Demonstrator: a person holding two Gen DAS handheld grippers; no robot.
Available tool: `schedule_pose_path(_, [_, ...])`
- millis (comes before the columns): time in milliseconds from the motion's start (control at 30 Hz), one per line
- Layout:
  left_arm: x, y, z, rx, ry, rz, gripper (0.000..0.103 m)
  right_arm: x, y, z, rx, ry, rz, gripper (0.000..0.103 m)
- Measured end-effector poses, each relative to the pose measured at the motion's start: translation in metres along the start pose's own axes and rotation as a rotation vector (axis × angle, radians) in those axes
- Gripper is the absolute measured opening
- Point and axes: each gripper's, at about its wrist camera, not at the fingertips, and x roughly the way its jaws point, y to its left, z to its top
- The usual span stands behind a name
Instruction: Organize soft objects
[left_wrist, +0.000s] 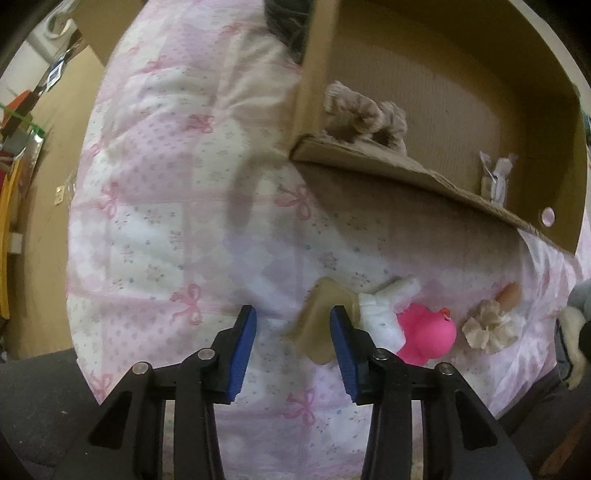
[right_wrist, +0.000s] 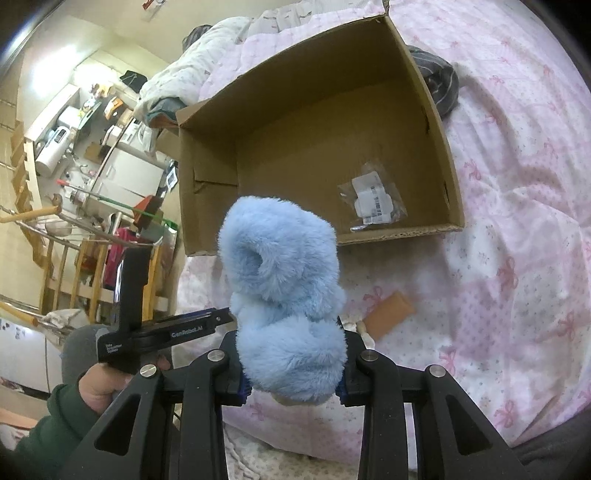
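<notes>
A fluffy light-blue plush scrunchie (right_wrist: 282, 295) is clenched between the pads of the right gripper (right_wrist: 293, 387) and held above the pink bow-printed quilt (right_wrist: 517, 221), short of the open brown cardboard box (right_wrist: 448, 155). Because only its lower lobe is pinched, the soft pile could be squeezed out of the grip, and the scrunchie could be dropped onto the quilt or caught on the near wall of the box if it is released too soon. The left gripper (left_wrist: 293, 349) is seen with its blue pads apart over bare quilt, nothing pressed between them; the tan rubbery flat piece (left_wrist: 325, 321) lies against the outer side of one pad, so a closing there would likely miss it or nudge it into the white cloth bundle (left_wrist: 384, 314) and pink rubber duck (left_wrist: 428, 332). Only the left view shows those items, a beige frilly scrunchie (left_wrist: 487, 328) and a beige scrunchie (left_wrist: 364, 116) already inside the box; only the right view shows the clear plastic packet (right_wrist: 373, 197) on the box floor and a green-sleeved hand (right_wrist: 99, 387).
</notes>
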Motion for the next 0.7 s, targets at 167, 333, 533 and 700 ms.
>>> schedule_pose_path(167, [0.006,-0.015,-0.007,0.070,0.016,0.000,0.035,-0.002,0.001,0.000,0.000,-0.003,-0.010,0.036])
schedule_pose_path(333, [0.016,-0.028,-0.012,0.109,0.047,-0.037,0.014,0.002,0.004,0.001,-0.004,0.001,-0.021,0.036])
schedule_pose_path(533, [-0.004,-0.021,-0.017,0.068,-0.008,-0.080,0.006,0.003,0.006,0.000,-0.015,-0.001,-0.050,0.036])
schedule_pose_path(700, [-0.043,0.001,-0.025,-0.002,-0.108,-0.115,0.006,0.002,0.004,-0.001,-0.012,-0.010,-0.057,0.036])
